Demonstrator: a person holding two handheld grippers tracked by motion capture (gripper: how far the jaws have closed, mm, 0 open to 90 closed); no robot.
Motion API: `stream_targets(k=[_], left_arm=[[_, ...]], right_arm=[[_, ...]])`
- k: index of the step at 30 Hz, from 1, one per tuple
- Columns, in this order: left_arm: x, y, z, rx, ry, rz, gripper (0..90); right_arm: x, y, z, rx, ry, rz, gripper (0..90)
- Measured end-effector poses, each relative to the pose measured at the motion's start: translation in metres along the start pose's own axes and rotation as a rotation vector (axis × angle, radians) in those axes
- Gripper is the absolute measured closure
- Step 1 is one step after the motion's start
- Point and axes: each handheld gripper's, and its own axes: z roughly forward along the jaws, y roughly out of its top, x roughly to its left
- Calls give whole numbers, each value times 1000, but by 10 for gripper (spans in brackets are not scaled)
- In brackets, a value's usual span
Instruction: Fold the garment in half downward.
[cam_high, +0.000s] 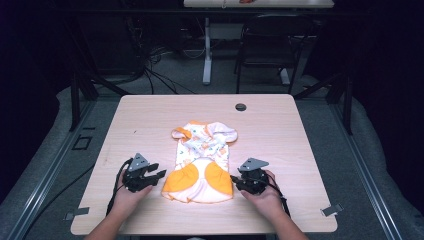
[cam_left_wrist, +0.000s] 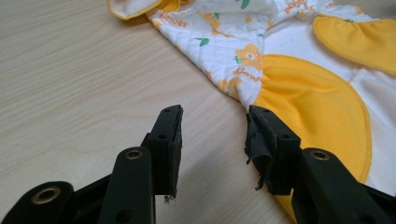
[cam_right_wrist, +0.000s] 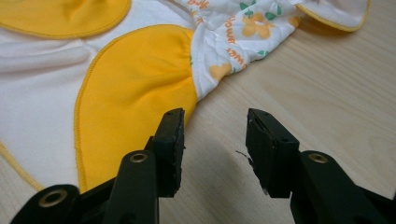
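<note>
A small baby garment (cam_high: 202, 160), white with an orange flower print and two yellow-orange panels at its near end, lies flat in the middle of the wooden table (cam_high: 145, 117). My left gripper (cam_high: 159, 170) rests on the table just left of the garment's near left edge, open, with bare wood between its jaws (cam_left_wrist: 214, 140). The garment (cam_left_wrist: 299, 93) lies beside its right jaw. My right gripper (cam_high: 233, 179) sits at the garment's near right corner, open and holding nothing (cam_right_wrist: 215, 140). Its left jaw stands at the edge of the yellow panel (cam_right_wrist: 135, 88).
A round cable hole (cam_high: 240, 107) sits at the table's far edge. Metal clips (cam_high: 332, 210) stick out at the near corners. A dark chair (cam_high: 270, 45) and a white desk leg (cam_high: 207, 55) stand beyond the table. Bare wood lies on both sides of the garment.
</note>
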Motion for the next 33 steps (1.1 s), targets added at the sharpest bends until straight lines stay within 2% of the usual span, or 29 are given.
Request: stream_targets(k=[8,11,12,13,14,15,16,18,19,20,21,22,23,25,27,32,33], left_arm=[[-11,6,3,4,-25,46,569],[-18,8,3,8,-40,75,624],[-18,8,3,8,-40,75,655],[-22,9,5,9,-55,87,682],[-22,9,5,9,-55,87,707],[-24,11,6,11,-62,98,707],[-27,12,8,14,-76,107,772],[-29,13,10,21,-83,118,803],[-31,13,11,26,-88,125,859],[-33,13,13,35,-89,134,859],[-35,13,16,49,-91,147,894],[-39,11,20,78,-86,174,896],[-39,11,20,78,-86,174,897],[-43,8,24,107,-87,200,899],[-44,7,24,114,-81,209,900],[-48,2,20,115,-107,221,900],[-48,2,20,115,-107,221,900]], right_arm=[[4,0,-4,-14,-7,-10,554],[12,4,-7,1,12,-46,665],[12,4,-7,1,12,-46,665],[17,8,-8,-8,16,-69,744],[17,8,-8,-8,16,-69,744],[19,10,-8,-18,30,-73,775],[23,13,-5,-24,58,-87,830],[25,14,-3,-16,67,-97,843],[28,14,2,0,71,-114,870],[28,14,2,0,71,-114,870],[30,14,6,28,77,-135,880],[31,14,8,38,76,-146,883],[32,13,10,47,76,-156,884],[33,12,12,59,82,-168,888],[34,12,11,78,81,-184,887],[36,10,9,97,95,-201,896],[37,10,9,90,96,-191,897]])
